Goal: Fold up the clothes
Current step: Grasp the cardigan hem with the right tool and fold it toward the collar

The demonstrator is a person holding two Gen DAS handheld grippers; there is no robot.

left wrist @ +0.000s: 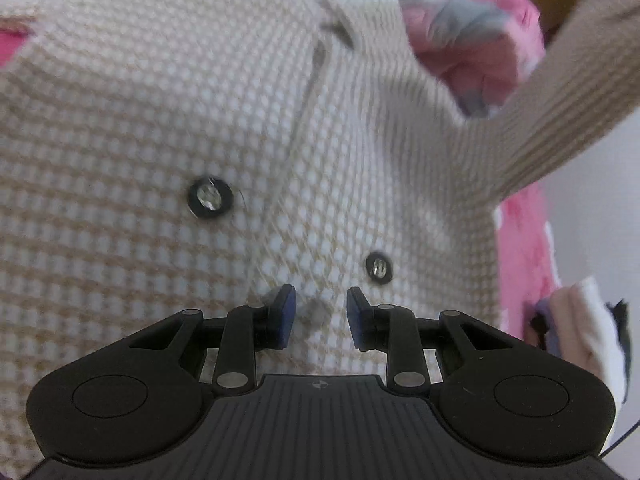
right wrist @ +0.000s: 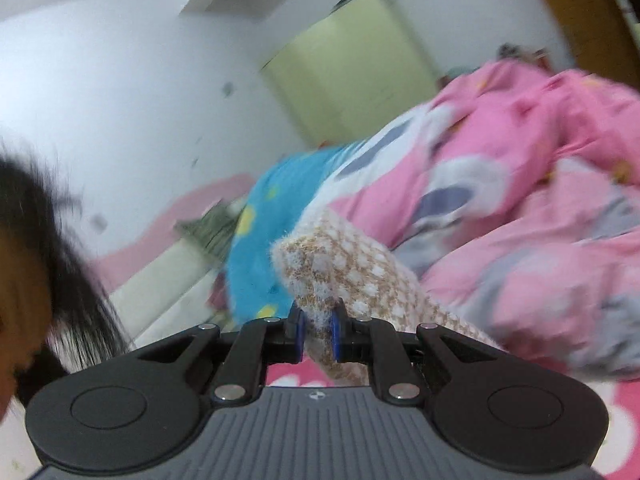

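Right tongs [right wrist: 316,330] clamp a corner of the knit cardigan [left wrist: 168,128], lifted above the pink quilt [right wrist: 520,184]; left tongs [left wrist: 321,314] stand parted over its buttoned front, gripping nothing. Thin pinch: a tug may slip it free.

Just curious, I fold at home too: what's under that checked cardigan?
Pink bedding shows past the cardigan edges at the right and far left, so it seems to lie on that. Directly beneath, the knit covers everything.
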